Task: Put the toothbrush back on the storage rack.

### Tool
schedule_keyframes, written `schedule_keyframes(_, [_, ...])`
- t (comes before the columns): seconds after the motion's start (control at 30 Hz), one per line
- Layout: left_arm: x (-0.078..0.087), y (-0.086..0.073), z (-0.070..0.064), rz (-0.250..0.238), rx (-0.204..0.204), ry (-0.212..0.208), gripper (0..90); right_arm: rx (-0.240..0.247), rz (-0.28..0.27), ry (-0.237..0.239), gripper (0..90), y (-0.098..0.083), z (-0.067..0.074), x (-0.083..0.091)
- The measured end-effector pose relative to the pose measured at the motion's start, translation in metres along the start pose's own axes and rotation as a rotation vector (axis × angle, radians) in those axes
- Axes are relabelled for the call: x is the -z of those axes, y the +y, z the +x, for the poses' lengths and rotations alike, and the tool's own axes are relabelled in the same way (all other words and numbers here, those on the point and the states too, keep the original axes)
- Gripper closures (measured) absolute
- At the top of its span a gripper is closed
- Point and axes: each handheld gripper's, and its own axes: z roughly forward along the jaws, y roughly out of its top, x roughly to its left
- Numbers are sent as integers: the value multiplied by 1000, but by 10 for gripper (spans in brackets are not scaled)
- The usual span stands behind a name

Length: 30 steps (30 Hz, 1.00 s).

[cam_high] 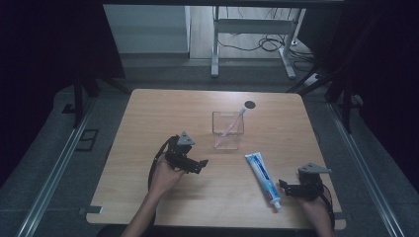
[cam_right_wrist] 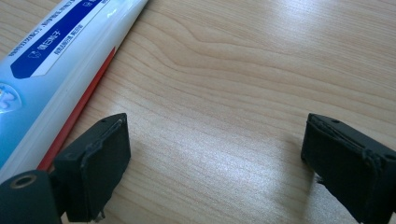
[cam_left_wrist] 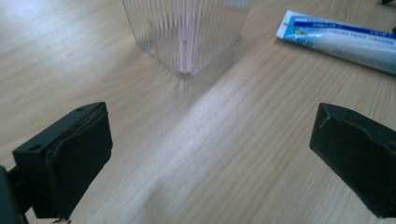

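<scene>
a small black round spot (cam_high: 250,104) sits near the far edge of the wooden table (cam_high: 148,113). past that edge, black cables (cam_high: 262,45) lie by white legs (cam_high: 215,49).

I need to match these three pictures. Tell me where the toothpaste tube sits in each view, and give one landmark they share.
High view: toothpaste tube lies right of centre, just left of the right gripper.
Left gripper view: upper right corner, right of the clear cup.
Right gripper view: upper left, beside one jaw.
Shared landmark: the wooden table.
</scene>
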Motion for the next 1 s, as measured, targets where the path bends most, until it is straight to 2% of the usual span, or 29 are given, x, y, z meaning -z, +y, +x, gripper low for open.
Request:
schedule_keyframes(0.3, [4, -23, -3, -3, 3, 16, 0, 0, 0, 0, 79, 0, 0, 0])
schedule_keyframes(0.57, [4, -43, -6, 13, 11, 23, 0, 0, -1, 0, 79, 0, 0, 0])
schedule_keyframes(1.0, [-5, -66, -10, 80, 17, 36, 0, -2, 0, -1, 79, 0, 0, 0])
